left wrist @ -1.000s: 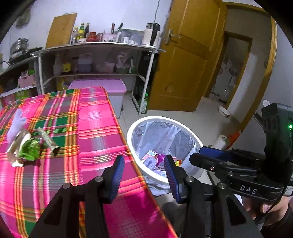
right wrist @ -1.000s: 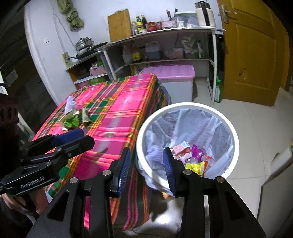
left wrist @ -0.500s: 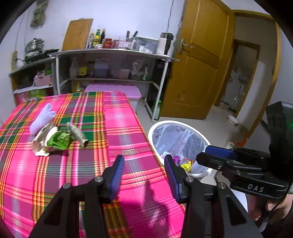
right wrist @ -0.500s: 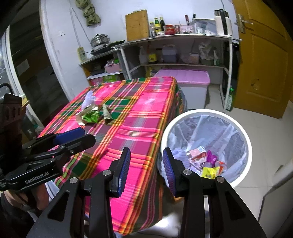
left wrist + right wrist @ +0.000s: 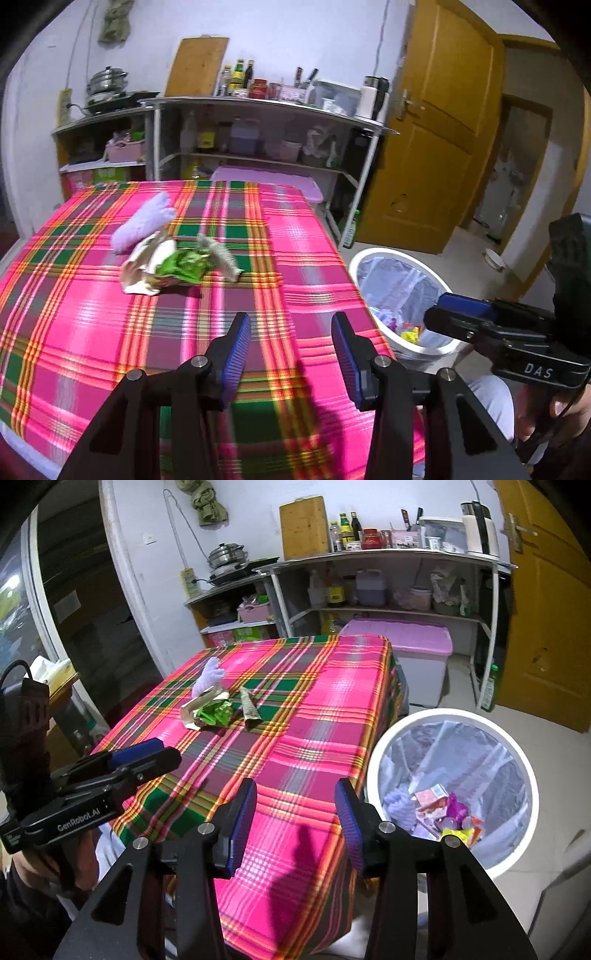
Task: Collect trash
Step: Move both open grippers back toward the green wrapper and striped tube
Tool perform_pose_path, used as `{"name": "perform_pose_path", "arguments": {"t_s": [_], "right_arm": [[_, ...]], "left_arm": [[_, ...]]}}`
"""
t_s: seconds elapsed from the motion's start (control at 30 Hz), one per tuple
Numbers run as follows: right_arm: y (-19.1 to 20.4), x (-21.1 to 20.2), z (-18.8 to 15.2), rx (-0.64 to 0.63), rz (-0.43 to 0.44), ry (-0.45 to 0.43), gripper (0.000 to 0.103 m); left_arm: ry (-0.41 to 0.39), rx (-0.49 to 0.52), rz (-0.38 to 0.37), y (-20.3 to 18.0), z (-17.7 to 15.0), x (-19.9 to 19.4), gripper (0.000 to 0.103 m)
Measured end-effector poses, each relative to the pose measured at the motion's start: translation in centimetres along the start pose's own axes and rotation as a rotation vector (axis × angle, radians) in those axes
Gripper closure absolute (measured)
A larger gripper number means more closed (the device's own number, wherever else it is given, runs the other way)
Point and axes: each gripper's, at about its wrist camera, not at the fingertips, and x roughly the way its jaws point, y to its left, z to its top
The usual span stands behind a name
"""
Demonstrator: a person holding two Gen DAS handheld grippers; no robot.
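A small heap of trash lies mid-table on the pink plaid cloth (image 5: 92, 325): a lilac glove (image 5: 142, 223), a beige wrapper (image 5: 146, 266), a green wrapper (image 5: 184, 264) and a grey striped wrapper (image 5: 221, 254). The heap also shows in the right wrist view (image 5: 214, 705). My left gripper (image 5: 291, 354) is open and empty above the table's near part, short of the heap. My right gripper (image 5: 293, 827) is open and empty over the table's near right corner. The white bin (image 5: 458, 716) with a clear liner stands on the floor right of the table and holds wrappers (image 5: 436, 808).
Metal shelves (image 5: 258, 103) with bottles and jars stand behind the table. A pink-lidded storage box (image 5: 402, 638) sits under them. A yellow door (image 5: 436, 147) is at the right. The bin also shows in the left wrist view (image 5: 369, 254), close to the table edge.
Both grippers have drawn back and turned left from over the bin towards the table. The trash heap has come nearer the centre of both views. Both stay open and empty.
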Motion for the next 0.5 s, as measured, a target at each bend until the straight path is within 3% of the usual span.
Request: {"name": "perform_pose_path", "arguments": {"t_s": [0.5], "right_arm": [[1.4,3.2,2.2,-0.044,0.040,0.027,0.058]], "left_arm": [[-0.034,-0.072,0.123,5.0,1.3,-0.6,0.058]]}}
